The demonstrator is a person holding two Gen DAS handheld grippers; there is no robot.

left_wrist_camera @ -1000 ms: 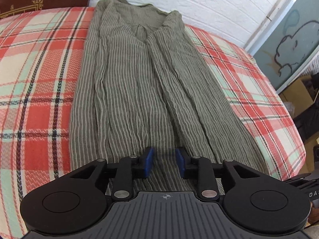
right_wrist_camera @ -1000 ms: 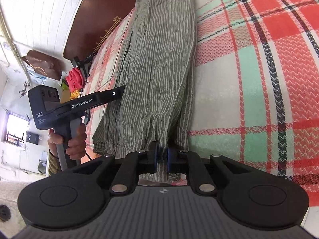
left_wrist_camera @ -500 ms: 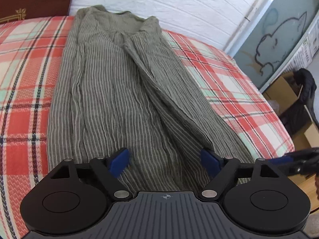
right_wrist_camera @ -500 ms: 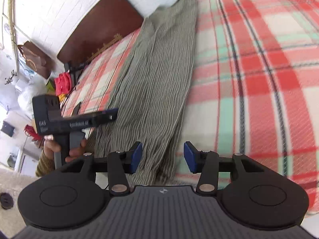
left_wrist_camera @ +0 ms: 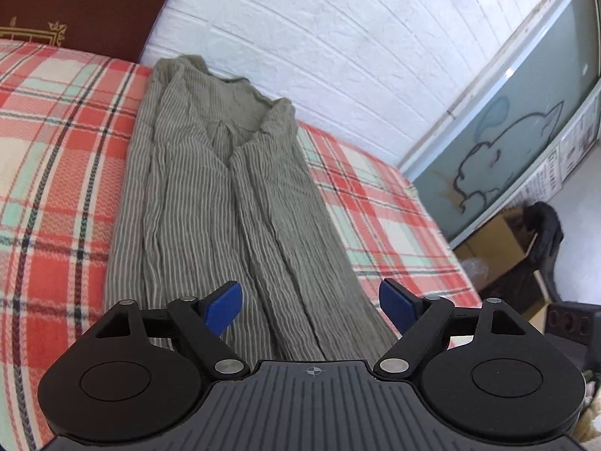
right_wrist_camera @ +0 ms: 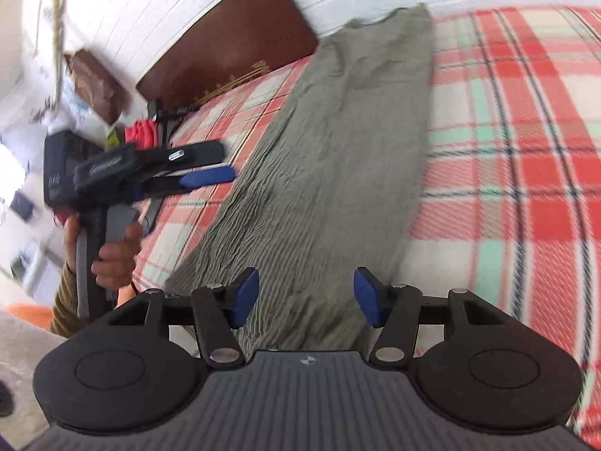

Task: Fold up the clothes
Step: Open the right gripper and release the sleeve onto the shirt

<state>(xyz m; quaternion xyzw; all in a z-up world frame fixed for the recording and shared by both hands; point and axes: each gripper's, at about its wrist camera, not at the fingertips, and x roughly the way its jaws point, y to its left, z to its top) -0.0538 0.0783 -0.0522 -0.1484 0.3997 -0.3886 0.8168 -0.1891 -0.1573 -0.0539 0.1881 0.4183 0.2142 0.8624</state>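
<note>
A grey-green striped shirt (left_wrist_camera: 225, 203) lies lengthwise on the plaid bed cover (left_wrist_camera: 56, 173), both sides folded inward, collar at the far end by the wall. My left gripper (left_wrist_camera: 311, 306) hovers above the near hem, open wide, nothing between its blue pads. In the right wrist view the same shirt (right_wrist_camera: 338, 158) runs away from me. My right gripper (right_wrist_camera: 306, 295) hangs over the hem's other corner, its jaws opening, pads clear of the cloth. The left gripper (right_wrist_camera: 210, 167) shows there at the left, held by a hand (right_wrist_camera: 112, 255).
A dark brown headboard (left_wrist_camera: 82, 3) and a white brick wall (left_wrist_camera: 338, 45) bound the bed's far end. A glass door with a drawn rabbit (left_wrist_camera: 499, 158) and cardboard boxes (left_wrist_camera: 503, 248) stand off the right side. Bags and red cloth (right_wrist_camera: 141, 131) sit beyond the bed.
Both grippers let go of the shirt's hem: the left opened wide, the right went from shut to open. Both lifted and tilted upward, so more wall shows.
</note>
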